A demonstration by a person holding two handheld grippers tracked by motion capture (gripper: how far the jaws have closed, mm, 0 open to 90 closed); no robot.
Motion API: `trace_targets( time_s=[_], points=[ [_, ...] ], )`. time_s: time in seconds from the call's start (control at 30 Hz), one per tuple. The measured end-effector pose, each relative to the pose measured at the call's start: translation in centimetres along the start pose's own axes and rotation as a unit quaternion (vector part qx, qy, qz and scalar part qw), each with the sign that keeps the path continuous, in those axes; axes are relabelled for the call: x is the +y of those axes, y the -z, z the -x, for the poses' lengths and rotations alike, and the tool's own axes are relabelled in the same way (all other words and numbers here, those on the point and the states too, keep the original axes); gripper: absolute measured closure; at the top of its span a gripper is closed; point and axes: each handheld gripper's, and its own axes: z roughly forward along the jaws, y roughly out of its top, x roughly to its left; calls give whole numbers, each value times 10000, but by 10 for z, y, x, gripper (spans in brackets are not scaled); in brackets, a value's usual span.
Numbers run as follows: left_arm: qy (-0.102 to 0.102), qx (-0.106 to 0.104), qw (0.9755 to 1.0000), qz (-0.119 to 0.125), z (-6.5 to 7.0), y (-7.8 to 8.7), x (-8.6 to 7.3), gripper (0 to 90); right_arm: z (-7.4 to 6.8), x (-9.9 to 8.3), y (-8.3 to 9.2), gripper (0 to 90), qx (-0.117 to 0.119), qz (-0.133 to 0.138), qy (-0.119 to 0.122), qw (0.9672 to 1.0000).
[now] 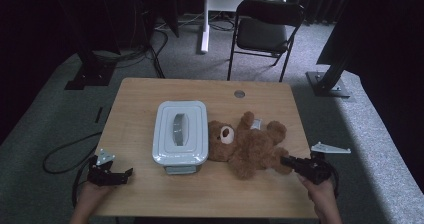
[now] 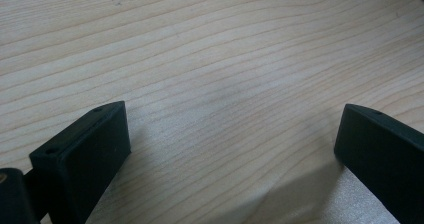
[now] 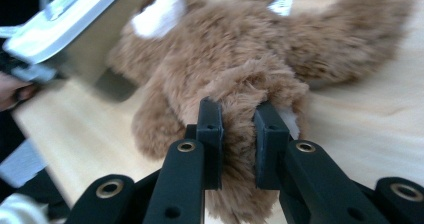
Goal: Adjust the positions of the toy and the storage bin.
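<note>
Brown plush fills the middle of the bench: the teddy bear (image 1: 248, 145) lies on its back right of centre, head toward the box, limbs splayed, a white tag near its far arm. And there's the right gripper (image 1: 286, 160), coming in from the near right corner of the bench, with its jaws clamped on one of the bear's legs (image 3: 239, 134) — in the right gripper view the two black pads (image 3: 210, 126) pinch a thick tuft of fur between them, squeezing it narrow. The bear's body rests on the wood, its muzzle (image 1: 227, 134) pale against the brown.

Just left of the bear, touching or nearly touching its head, sits the pale grey lidded box (image 1: 180, 132), lid on, handle along the top, standing a little left of the bench's centre.

Over at the near left corner, the left gripper (image 1: 128, 173) lies low over the bench top (image 1: 150, 194), jaws spread well apart with bare wood grain between them and nothing held. It's well clear of the box. A round grommet (image 1: 239, 93) sits near the far edge of the bench.
</note>
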Motion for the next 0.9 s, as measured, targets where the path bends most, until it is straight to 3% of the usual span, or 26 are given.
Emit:
trace_targets(
  time_s=[0.1, 0.2, 0.33, 0.37, 0.4, 0.53, 0.63, 0.77, 0.9],
  points=[
    [0, -1, 10000, 0, 0, 0, 0, 20, -9, -13, -7, 774, 238, -214, 55, 9995],
    [1, -1, 10000, 1, 0, 0, 0, 21, -16, -24, -11, 769, 677, -386, 133, 9969],
    [1, -1, 10000, 1, 0, 0, 0, 21, -19, -23, -7, 705, 560, -323, 192, 9977],
    [1, -1, 10000, 1, 0, 0, 0, 20, -17, -16, 0, 657, 252, -155, 210, 9993],
    [0, -1, 10000, 1, 0, 0, 0, 21, -16, -11, 3, 602, 190, -45, 244, 9995],
    [-1, 0, 10000, -5, 0, 0, 0, 21, -8, 10, 14, 523, 115, 381, 307, 9987],
    [-1, 0, 10000, -1, 0, 0, 0, 20, -3, 31, 13, 491, 47, 526, 414, 9977],
    [6, -1, 10000, 6, 0, 0, 0, 21, 0, 55, 0, 455, 112, 541, 630, 9965],
    [5, -1, 10000, 5, 0, 0, 0, 21, 4, 77, -27, 409, 602, 466, 822, 9937]
  ],
)
